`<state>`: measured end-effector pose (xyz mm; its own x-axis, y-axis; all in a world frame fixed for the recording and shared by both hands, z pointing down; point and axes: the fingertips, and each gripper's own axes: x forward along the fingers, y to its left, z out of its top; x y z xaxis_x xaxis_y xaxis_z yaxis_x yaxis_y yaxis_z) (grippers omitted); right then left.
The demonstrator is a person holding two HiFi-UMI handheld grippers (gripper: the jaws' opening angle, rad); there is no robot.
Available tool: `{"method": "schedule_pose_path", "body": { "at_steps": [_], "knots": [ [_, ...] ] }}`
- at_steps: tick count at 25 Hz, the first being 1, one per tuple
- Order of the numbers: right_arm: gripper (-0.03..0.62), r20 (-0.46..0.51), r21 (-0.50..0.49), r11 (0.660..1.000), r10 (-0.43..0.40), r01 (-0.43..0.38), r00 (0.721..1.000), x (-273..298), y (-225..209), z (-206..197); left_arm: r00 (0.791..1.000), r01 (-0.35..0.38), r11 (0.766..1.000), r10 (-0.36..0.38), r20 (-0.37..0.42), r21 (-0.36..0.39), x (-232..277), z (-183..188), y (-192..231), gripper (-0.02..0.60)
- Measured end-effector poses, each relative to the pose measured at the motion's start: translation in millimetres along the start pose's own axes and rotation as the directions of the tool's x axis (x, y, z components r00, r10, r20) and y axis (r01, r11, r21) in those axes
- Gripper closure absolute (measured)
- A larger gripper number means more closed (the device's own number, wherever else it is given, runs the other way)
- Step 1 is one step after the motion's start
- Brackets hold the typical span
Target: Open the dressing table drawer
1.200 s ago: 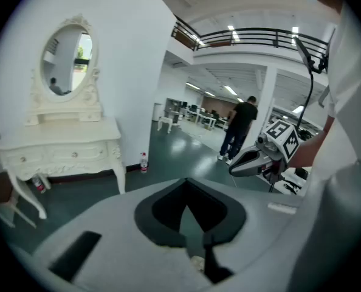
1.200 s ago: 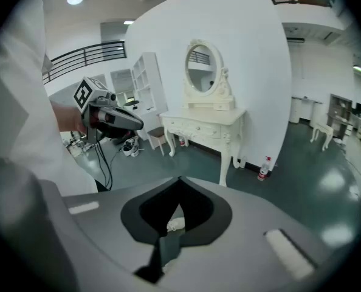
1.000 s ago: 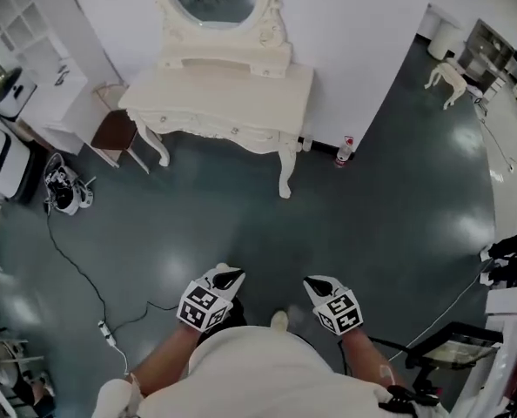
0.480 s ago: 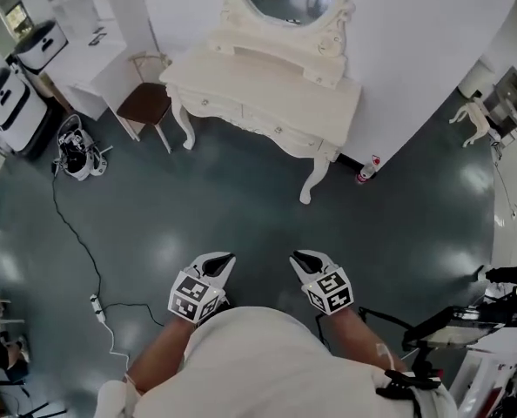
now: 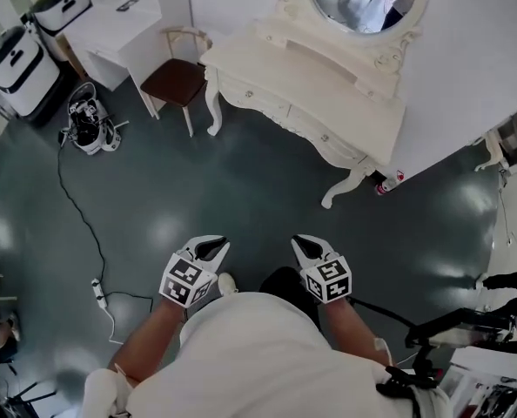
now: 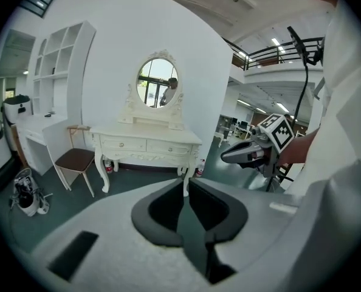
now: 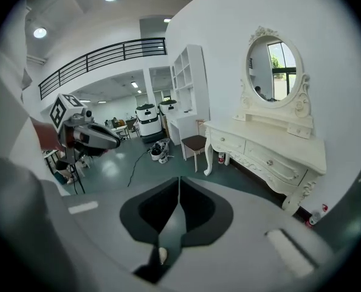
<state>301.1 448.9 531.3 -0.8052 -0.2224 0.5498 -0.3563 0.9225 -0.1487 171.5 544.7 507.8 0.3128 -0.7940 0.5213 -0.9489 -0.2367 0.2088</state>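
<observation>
The cream dressing table [image 5: 328,85] with its oval mirror stands against the white wall at the upper right. Its two drawer fronts [image 6: 145,145] carry small knobs and are closed; they also show as drawers [image 7: 253,154] in the right gripper view. Both grippers hang over the dark floor, well short of the table. My left gripper [image 5: 212,249] is opening: a thin gap shows between its tips [image 6: 185,183] and nothing is in it. My right gripper [image 5: 308,247] is shut and empty, tips [image 7: 179,179] touching.
A chair with a brown seat [image 5: 176,77] stands left of the table. A white desk [image 5: 110,20] with black-and-white cases [image 5: 15,59] is at the far left. A pile of gear [image 5: 89,129] and a cable [image 5: 76,225] lie on the floor. A bottle [image 5: 389,184] stands by the table's right leg.
The person has walked forward and the view has swung. The dressing table has shifted from top centre to the upper right and looks nearer. Both grippers travelled along, still side by side.
</observation>
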Motion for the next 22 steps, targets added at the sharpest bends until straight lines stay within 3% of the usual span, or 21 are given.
{"method": "schedule_pose_path", "body": {
  "at_steps": [3, 9, 13, 17, 22],
  "knots": [
    [0.592, -0.008, -0.002, 1.000, 0.008, -0.008, 1.000, 23.5, -7.7, 23.0, 1.000, -0.009, 0.999, 0.010, 0.002, -0.038, 7.1, 7.5, 33.4, 0.555],
    [0.593, -0.048, 0.007, 1.000, 0.018, -0.018, 0.999, 87.3, -83.5, 56.7, 0.999, -0.035, 0.998, 0.035, 0.002, -0.057, 63.0, 50.4, 98.8, 0.578],
    [0.594, -0.024, -0.024, 0.998, 0.054, -0.055, 0.998, 142.1, -145.3, 108.2, 0.998, -0.066, 0.995, 0.064, -0.019, -0.075, 105.3, 96.3, 147.9, 0.578],
    [0.592, -0.007, -0.057, 0.994, 0.092, -0.092, 0.996, 185.8, -213.5, 163.9, 0.995, -0.096, 0.995, 0.095, -0.041, -0.029, 165.7, 163.3, 198.8, 0.578],
    [0.592, -0.022, -0.073, 0.994, 0.076, -0.077, 0.997, 203.2, -264.1, 185.4, 0.993, -0.119, 0.993, 0.118, -0.020, -0.015, 210.8, 214.5, 237.3, 0.578]
  ]
}}
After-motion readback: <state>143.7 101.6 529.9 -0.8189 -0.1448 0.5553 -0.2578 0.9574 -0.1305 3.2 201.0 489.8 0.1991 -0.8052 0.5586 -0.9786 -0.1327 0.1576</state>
